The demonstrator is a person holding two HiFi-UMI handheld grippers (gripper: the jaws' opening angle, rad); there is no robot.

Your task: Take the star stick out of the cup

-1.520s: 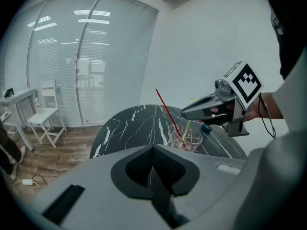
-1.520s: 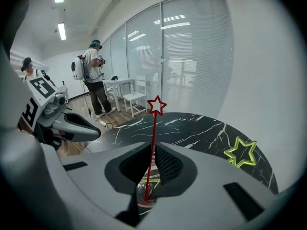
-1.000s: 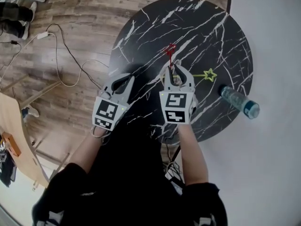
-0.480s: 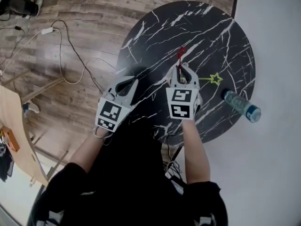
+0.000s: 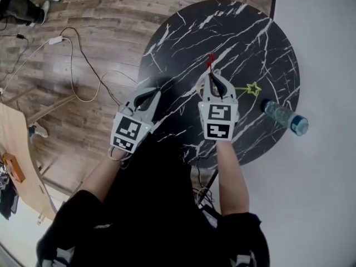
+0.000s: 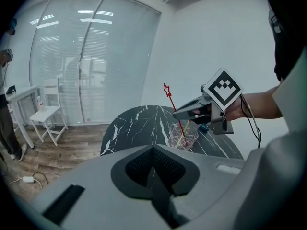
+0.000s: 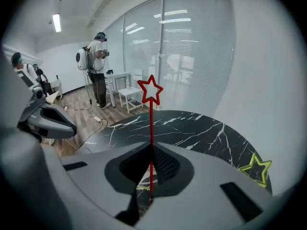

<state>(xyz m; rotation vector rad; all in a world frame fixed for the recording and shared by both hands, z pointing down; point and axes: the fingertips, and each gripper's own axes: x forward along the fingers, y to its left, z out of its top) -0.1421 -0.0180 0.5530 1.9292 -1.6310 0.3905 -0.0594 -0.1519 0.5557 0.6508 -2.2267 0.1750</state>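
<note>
**Red star stick pinched, foot not yet out of the cup**

Above the round black marble desk (image 5: 250,32), my left tongs (image 6: 153,150) are pressed together on nothing. My right tongs (image 7: 150,150) pinch the red star stick (image 7: 150,91) upright by its shaft, its lower end inside the clear cup (image 6: 186,137). Next, I judge, comes a straight lift past the rim. I can read no writing, only square markers.

A plain office-like room. It has a glass wall with blinds (image 7: 192,56), wood-look flooring (image 5: 100,15) and a loose cable (image 5: 54,38). There is 1 round marble table (image 5: 245,32).
</note>
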